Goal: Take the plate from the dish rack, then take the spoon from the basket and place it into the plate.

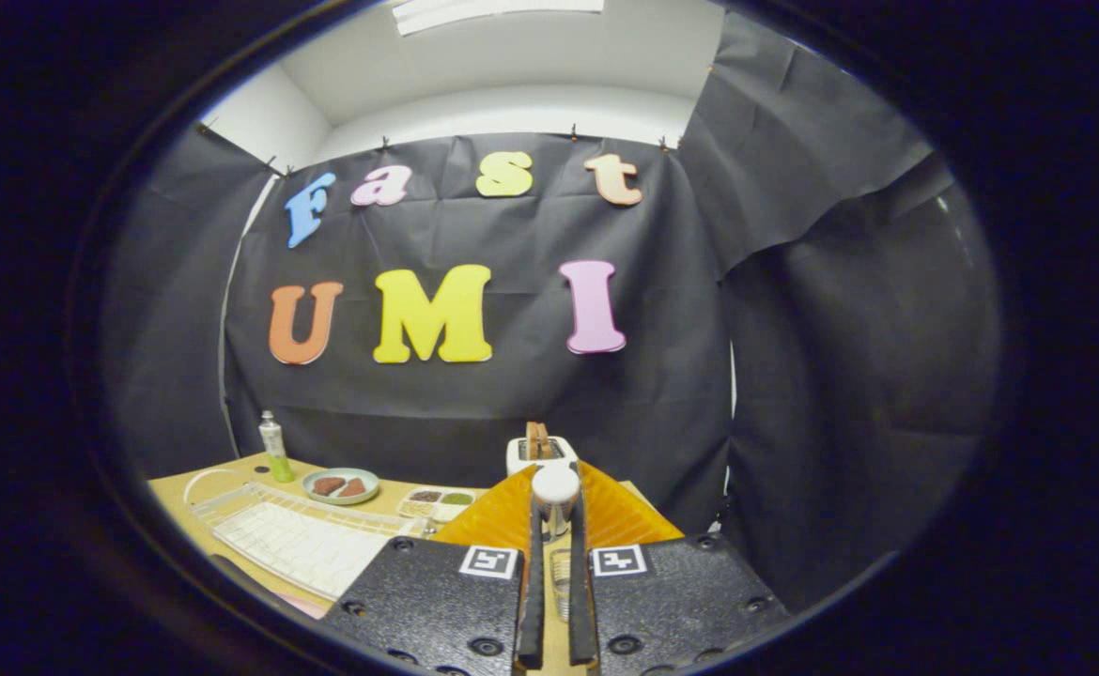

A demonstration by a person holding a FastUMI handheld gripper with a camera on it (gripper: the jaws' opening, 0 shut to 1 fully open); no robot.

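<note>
My gripper (554, 507) is raised above the right end of the table, its fingers nearly together. Between the fingertips stands a slim spoon (556, 490), with a white rounded end up and a shiny metal part below it; both fingers press on it. Through the narrow gap lower down I see a ribbed, see-through thing (560, 582) that I cannot identify. Beyond and to the left of the fingers, a pale round plate (341, 485) with two brown pieces lies on the tan table (230, 474). The white dish rack (296, 543) lies nearer, left of the fingers.
A white toaster (540, 451) with bread in its slots stands just beyond the fingertips. A divided tray (437, 504) of small foods sits between the plate and the fingers. A green bottle (274, 449) stands at the far left corner. Black cloth walls close in behind and to the right.
</note>
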